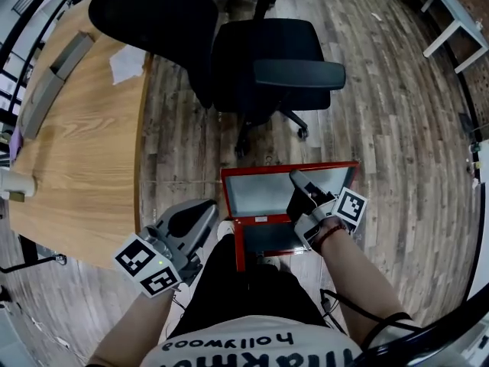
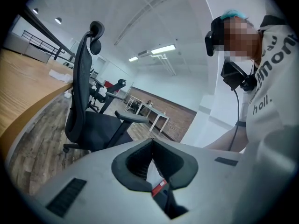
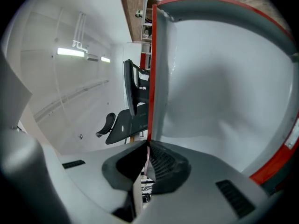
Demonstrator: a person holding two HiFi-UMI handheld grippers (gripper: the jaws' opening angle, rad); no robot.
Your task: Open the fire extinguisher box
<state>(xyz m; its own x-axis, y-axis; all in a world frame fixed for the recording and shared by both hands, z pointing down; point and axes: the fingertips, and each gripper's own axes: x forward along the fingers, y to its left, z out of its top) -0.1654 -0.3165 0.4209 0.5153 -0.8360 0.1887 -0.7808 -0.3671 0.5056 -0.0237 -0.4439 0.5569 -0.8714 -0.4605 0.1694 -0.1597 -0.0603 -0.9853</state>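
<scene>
Nearest me is the printed shirt (image 1: 252, 349), low in the head view, with a dark lap just beyond it. At the left, the left tongs (image 1: 206, 209) hang over the floor beside a wooden desk (image 1: 76, 151). Their tips are together with nothing between them, and they are just left of the box and not touching it.

The red box (image 1: 238, 243) sits on the floor in front of the lap, below a black chair (image 1: 267, 60). Its door (image 1: 256, 189) is swung up, grey inside showing.

At the right, the right tongs (image 1: 295, 176) are pinched on the door's thin red edge, which runs straight into their tips in the right gripper view.

I judge the door to be thin painted sheet metal: stiff, fairly light, and smooth enough to slip from a shallow pinch. The free rim, away from the hinge, looks the best hold. It will swing in an arc, so I would follow that arc.
</scene>
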